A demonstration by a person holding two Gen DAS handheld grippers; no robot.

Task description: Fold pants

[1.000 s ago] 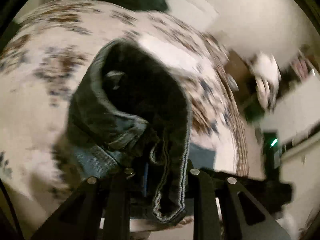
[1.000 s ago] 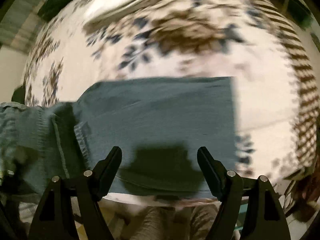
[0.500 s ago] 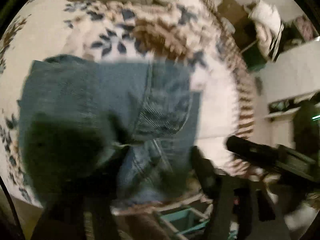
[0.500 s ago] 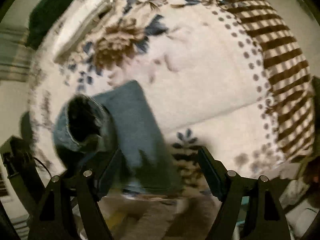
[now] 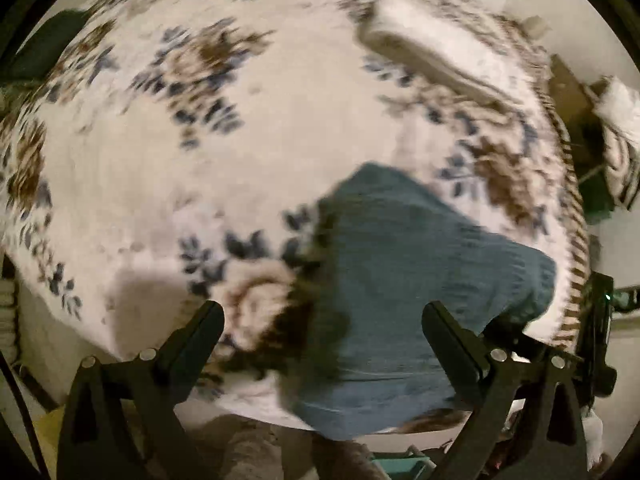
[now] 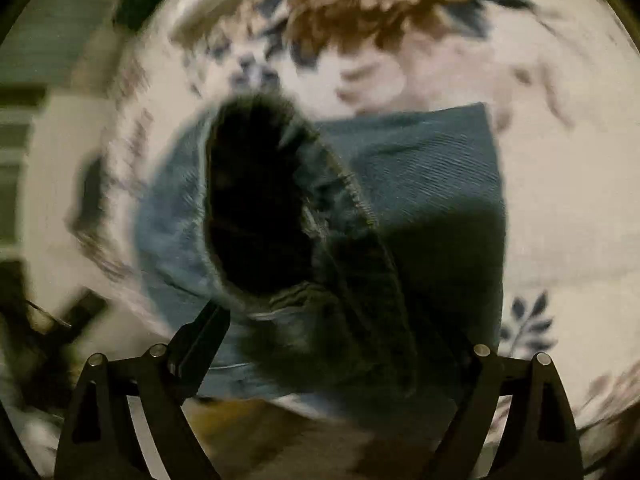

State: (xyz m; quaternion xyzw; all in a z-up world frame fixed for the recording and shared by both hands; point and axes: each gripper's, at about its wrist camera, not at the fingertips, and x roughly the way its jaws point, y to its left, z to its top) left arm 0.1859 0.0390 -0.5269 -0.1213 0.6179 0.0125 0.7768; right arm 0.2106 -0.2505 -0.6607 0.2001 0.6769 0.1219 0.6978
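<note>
Your left gripper point(image 5: 322, 320) hangs wide and empty above the bedspread point(image 5: 240, 140). Your right gripper point(image 6: 340, 320) is spread wide too, with the jeans point(image 6: 420, 168) bunched between its fingers, not visibly pinched. Fold looks half made; next, likely flatten the waistband point(image 6: 256, 200).

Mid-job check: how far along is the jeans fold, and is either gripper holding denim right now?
Done: the jeans lie on the floral bedspread as a short folded block. In hand: nothing in the left gripper, open above the fabric. The right gripper is open around the gaping waistband, grip unclear through blur. Left: flatten that opening and finish the fold.
</note>
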